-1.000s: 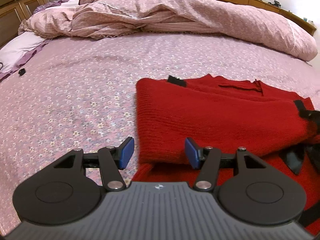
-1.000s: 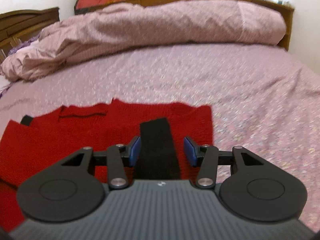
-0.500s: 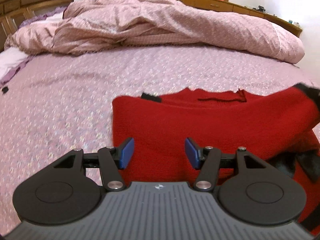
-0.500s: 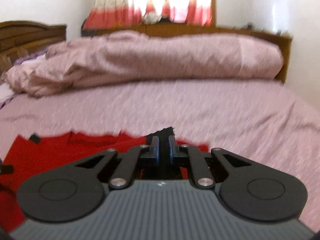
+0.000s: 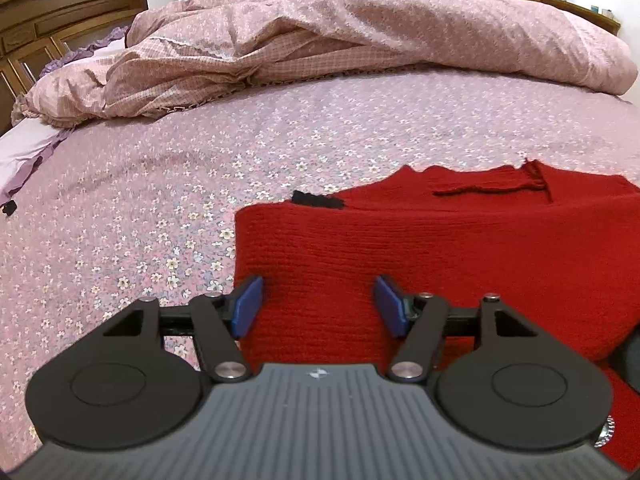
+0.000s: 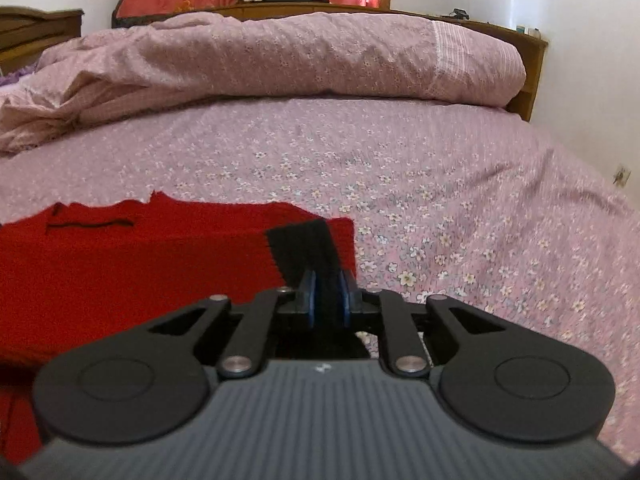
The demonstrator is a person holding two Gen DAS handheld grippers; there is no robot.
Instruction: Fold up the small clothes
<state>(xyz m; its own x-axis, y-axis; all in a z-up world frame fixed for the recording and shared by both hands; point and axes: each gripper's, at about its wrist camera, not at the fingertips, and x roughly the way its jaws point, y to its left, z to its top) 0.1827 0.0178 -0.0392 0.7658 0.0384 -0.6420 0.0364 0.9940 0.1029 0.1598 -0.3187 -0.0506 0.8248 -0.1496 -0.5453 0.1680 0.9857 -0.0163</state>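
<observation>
A red knitted garment (image 5: 420, 240) with black trim lies partly folded on the bed. In the left wrist view my left gripper (image 5: 318, 306) is open, its blue pads either side of the garment's near left part. In the right wrist view the garment (image 6: 140, 256) fills the left, and my right gripper (image 6: 327, 300) is shut on its black cuff (image 6: 306, 248), which stands up between the pads. A small black trim piece (image 5: 318, 200) shows at the garment's far left edge.
The pink floral bedsheet (image 5: 160, 184) spreads around the garment. A bunched pink duvet (image 5: 320, 36) lies along the far side. A wooden headboard (image 5: 48, 12) is at far left, a wooden frame (image 6: 532, 80) and white wall at right.
My right gripper has shut on the black cuff and lifted it. The left gripper has stayed open while its view shifted over the garment's left part.
</observation>
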